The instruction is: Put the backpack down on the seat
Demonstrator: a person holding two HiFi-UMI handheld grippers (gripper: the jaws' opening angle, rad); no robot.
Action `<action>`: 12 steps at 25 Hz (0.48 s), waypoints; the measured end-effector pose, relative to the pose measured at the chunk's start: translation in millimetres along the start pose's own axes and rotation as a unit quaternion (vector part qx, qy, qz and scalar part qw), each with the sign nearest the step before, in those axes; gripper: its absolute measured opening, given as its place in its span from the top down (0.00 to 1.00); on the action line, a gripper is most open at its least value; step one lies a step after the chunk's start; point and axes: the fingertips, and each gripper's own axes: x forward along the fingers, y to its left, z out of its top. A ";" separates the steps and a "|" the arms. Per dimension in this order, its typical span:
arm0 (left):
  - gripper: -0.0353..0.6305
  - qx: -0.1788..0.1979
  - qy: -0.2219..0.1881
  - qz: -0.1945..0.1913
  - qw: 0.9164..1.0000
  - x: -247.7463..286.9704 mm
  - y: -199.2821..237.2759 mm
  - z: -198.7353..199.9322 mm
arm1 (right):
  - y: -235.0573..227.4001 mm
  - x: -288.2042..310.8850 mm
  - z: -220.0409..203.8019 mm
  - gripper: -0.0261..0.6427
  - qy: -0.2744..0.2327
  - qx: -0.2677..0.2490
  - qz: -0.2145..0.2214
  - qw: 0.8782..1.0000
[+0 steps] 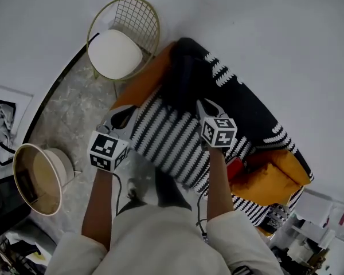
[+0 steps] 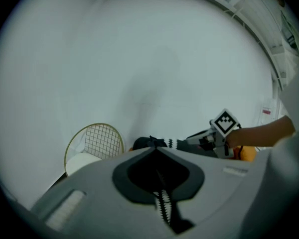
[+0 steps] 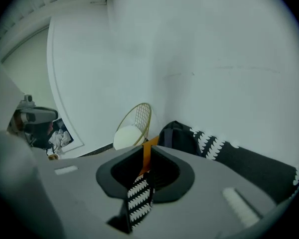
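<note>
A black backpack point(image 1: 186, 76) rests on the sofa's striped seat point(image 1: 172, 145) at its far end, against the backrest; it also shows in the left gripper view point(image 2: 143, 143) and the right gripper view point(image 3: 179, 136). My left gripper point(image 1: 133, 110) hovers over the seat's left edge, short of the backpack, its jaws together with nothing in them point(image 2: 155, 149). My right gripper point(image 1: 203, 102) hangs just right of the backpack, not touching it. Only a thin slit shows between its jaws point(image 3: 145, 148), with nothing between them.
A gold wire chair point(image 1: 123, 39) with a white cushion stands beyond the sofa's end. A round basket-like table point(image 1: 37, 179) sits at the left on the marble floor. Orange cushions point(image 1: 272, 179) and a red item point(image 1: 234, 168) lie at the sofa's right end.
</note>
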 end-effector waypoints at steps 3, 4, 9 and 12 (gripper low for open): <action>0.94 0.003 -0.014 0.003 1.000 -21.3 -4.6 10.6 | 22.3 -29.7 13.3 0.92 -0.020 -0.005 0.000 1.000; 0.94 0.005 -0.019 0.003 1.000 -28.0 -6.8 14.5 | 28.6 -40.2 18.3 0.93 -0.028 -0.007 -0.001 1.000; 0.94 0.009 -0.041 0.004 0.999 -66.0 -18.7 28.9 | 57.7 -97.1 42.4 0.95 -0.075 -0.023 -0.029 0.997; 0.94 0.014 -0.048 0.004 0.999 -85.6 -24.6 34.3 | 71.5 -129.2 51.3 0.95 -0.097 -0.020 -0.045 0.994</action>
